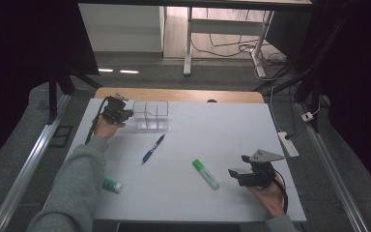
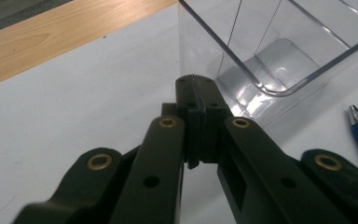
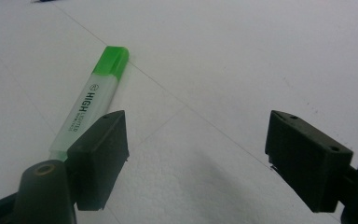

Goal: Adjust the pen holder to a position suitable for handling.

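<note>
Though just beside its spread jaws, green highlighter (image 3: 93, 105) outside right gripper (image 3: 196, 158); left gripper (image 2: 194, 84) clenched empty.

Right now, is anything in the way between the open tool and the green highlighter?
Nothing visible. The right tool sits open just beside the green highlighter, with only bare white table between them.

The right gripper (image 3: 198, 154) hangs wide open over the white bench (image 3: 242, 60), a green highlighter (image 3: 91, 100) beside its left jaw.
</note>
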`<state>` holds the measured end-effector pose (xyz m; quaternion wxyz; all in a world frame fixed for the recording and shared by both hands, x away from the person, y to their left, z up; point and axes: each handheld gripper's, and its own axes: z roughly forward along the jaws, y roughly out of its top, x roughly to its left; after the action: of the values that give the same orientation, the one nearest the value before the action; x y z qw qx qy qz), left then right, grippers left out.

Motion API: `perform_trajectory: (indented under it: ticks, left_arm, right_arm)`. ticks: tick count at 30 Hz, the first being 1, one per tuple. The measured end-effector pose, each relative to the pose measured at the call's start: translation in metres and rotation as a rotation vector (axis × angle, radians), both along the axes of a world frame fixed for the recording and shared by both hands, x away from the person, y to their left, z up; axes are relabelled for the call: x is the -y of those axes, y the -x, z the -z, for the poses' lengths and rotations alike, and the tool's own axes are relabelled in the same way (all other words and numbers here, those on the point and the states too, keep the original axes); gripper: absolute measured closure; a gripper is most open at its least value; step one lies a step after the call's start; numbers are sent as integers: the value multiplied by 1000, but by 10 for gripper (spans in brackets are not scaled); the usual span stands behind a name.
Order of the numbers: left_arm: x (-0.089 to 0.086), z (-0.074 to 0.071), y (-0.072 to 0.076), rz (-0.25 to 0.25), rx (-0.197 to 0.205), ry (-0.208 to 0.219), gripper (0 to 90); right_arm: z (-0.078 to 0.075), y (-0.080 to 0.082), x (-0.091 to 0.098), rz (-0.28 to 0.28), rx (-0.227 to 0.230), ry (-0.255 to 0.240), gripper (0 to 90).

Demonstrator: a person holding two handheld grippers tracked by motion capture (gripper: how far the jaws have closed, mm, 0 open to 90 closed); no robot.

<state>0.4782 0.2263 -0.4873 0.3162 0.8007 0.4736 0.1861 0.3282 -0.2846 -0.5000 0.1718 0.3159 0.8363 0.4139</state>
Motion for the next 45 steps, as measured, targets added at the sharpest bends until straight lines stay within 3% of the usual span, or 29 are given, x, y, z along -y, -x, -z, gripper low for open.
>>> perform_trajectory:
  ticks: [45]
  left_arm:
    - [60,-6,-9,80,3,2,886]
  right_arm:
    - [1,-1,-1,-9,2,-5,206]
